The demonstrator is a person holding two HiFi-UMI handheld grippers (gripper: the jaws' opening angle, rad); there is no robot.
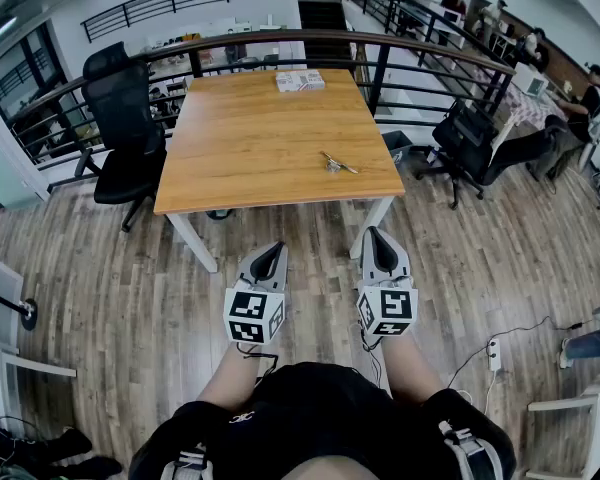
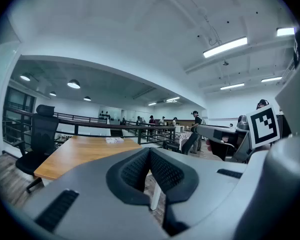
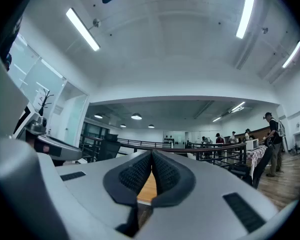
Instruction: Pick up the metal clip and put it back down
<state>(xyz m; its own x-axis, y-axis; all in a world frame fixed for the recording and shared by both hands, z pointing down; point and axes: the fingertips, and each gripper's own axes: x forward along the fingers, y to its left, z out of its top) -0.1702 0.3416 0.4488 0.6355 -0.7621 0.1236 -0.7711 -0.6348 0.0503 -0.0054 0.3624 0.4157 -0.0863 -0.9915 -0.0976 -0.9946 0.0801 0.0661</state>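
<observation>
The metal clip [image 1: 336,162] lies on the wooden table [image 1: 250,138], near its right front corner. Both grippers hang side by side over the floor, well short of the table's front edge. My left gripper [image 1: 273,250] is shut with nothing between its jaws, and the table [image 2: 85,151] shows beyond it in the left gripper view. My right gripper [image 1: 377,237] is also shut and empty; in the right gripper view its tips [image 3: 152,154] meet in front of the table [image 3: 147,189]. The clip cannot be made out in either gripper view.
A black office chair [image 1: 125,118] stands at the table's left and another [image 1: 470,138] at its right. A small printed packet [image 1: 300,81] lies at the table's far edge. A railing [image 1: 380,58] runs behind. A power strip [image 1: 495,353] lies on the floor at the right.
</observation>
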